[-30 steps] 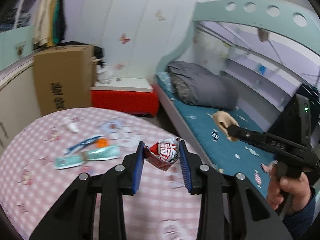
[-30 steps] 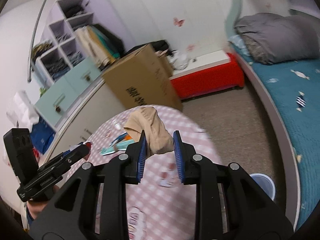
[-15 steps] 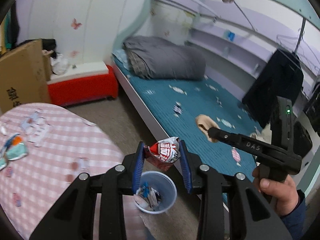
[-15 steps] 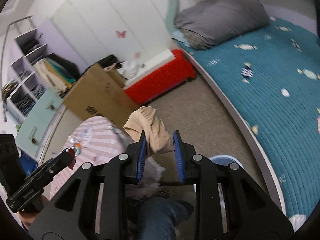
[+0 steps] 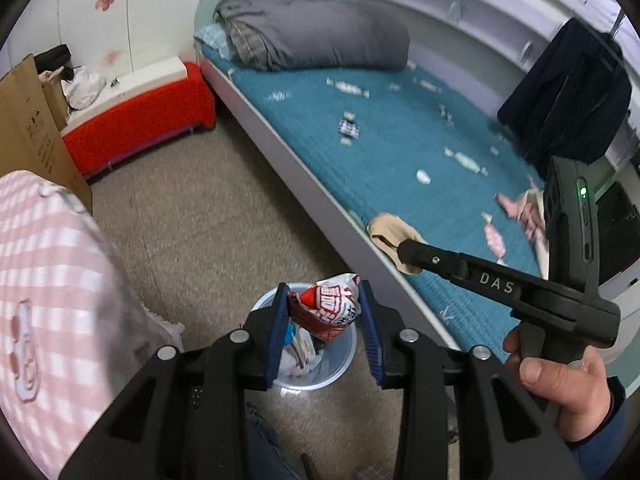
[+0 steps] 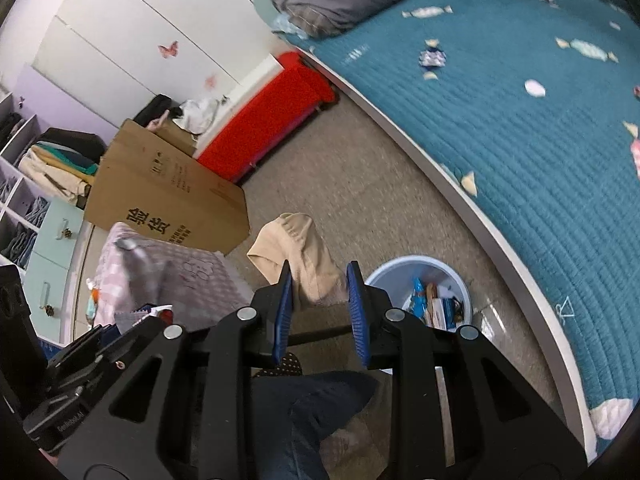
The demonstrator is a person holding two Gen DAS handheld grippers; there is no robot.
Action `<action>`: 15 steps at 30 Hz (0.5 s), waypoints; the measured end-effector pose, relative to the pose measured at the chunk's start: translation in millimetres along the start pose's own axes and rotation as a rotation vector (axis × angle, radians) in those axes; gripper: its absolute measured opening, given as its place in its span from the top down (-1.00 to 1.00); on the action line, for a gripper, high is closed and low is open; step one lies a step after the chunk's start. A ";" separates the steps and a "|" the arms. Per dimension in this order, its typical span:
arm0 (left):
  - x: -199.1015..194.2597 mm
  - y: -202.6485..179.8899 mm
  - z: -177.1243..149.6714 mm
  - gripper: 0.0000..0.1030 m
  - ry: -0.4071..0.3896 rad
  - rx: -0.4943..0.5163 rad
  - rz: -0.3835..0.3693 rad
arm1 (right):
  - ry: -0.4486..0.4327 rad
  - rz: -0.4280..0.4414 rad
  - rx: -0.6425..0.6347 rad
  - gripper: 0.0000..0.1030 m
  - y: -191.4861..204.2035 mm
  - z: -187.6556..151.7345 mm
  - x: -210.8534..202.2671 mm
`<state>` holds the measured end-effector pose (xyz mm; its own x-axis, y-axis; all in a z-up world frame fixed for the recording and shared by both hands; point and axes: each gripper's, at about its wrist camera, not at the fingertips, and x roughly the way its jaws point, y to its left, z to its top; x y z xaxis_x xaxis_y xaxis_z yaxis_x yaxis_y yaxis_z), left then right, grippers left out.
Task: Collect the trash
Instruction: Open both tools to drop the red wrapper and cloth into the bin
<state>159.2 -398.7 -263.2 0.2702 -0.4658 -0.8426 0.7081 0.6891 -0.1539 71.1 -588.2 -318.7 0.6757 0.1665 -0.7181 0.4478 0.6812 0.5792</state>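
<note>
A: Where is the trash relative to the grippers?

B: The left gripper (image 5: 324,312) pinches one red-and-white snack wrapper (image 5: 330,308) between its blue pads, jaws narrowed onto it. The wrapper hangs directly above a pale blue waste bin (image 5: 344,354) on the floor.

A: And the right one?

B: The right gripper (image 6: 318,294) clamps one crumpled beige cloth (image 6: 304,248), jaws nearly closed on it. In its view the bin (image 6: 400,270) sits just to the right of the fingers, beside the bed (image 6: 540,128).

A: How many of each?

B: Two grippers, one wrapper, one cloth, one bin already holding several packets.
</note>
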 end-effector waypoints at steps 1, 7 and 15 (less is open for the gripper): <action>7.2 0.8 0.1 0.34 0.020 0.002 0.005 | 0.009 -0.004 0.005 0.49 -2.0 0.4 4.8; 49.4 1.7 0.5 0.18 0.149 0.016 0.027 | 0.089 -0.028 0.062 0.44 -25.8 -4.0 40.5; 69.2 9.8 -2.9 -0.65 0.220 0.004 0.111 | 0.159 -0.060 0.141 -0.47 -48.2 -12.2 64.2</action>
<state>182.9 -422.6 -324.5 0.1980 -0.2554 -0.9463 0.6851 0.7265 -0.0527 85.8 -601.6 -397.5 0.5495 0.2463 -0.7983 0.5693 0.5889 0.5736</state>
